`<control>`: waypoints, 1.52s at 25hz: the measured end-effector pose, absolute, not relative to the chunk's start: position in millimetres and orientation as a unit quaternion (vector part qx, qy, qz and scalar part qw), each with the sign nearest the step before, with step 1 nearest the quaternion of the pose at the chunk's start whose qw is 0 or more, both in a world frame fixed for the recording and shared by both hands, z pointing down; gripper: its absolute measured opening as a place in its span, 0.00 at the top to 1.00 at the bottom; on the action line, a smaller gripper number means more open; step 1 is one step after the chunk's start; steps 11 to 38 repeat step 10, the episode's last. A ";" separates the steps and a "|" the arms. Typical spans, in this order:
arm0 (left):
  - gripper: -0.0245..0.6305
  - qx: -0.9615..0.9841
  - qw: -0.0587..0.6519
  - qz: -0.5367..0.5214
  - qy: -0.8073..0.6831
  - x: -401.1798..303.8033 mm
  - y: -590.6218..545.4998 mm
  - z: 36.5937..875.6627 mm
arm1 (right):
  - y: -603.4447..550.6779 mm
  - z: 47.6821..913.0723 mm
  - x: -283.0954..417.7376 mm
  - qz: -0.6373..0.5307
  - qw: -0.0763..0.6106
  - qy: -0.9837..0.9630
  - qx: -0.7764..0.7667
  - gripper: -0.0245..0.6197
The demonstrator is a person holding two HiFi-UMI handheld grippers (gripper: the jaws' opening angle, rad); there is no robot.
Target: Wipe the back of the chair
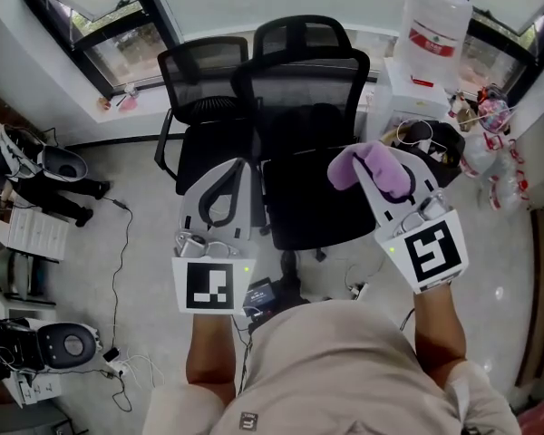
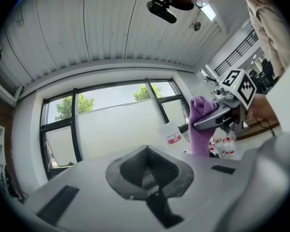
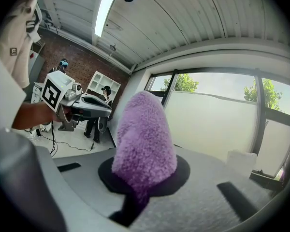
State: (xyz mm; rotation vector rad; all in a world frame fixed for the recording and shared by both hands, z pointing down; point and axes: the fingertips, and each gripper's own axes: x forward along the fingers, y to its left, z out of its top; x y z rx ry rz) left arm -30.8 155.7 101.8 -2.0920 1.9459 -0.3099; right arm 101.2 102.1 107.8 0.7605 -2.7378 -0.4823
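Note:
Two black mesh office chairs stand before me in the head view, the nearer one with its back facing away from me and the second chair behind it to the left. My right gripper is shut on a fuzzy purple cloth, held above the nearer chair's seat. In the right gripper view the purple cloth stands up from the closed jaws. My left gripper hovers over the gap between the two seats, shut with nothing in it. The left gripper view shows the purple cloth in the right gripper.
A water dispenser with a large bottle stands at the right, with bags and clutter beside it. Cables trail over the floor at left, near other equipment. Windows run along the far wall.

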 end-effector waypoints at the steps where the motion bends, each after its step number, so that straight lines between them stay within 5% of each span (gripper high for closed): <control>1: 0.95 -0.721 0.134 -0.107 0.671 -29.4 157.5 102.3 | 103.6 108.3 102.4 -0.167 0.130 -0.942 0.261 0.94; 38: 0.95 -0.722 0.136 -0.108 0.670 -20.1 157.3 103.5 | 102.1 114.6 111.4 -0.164 0.137 -0.941 0.262 0.94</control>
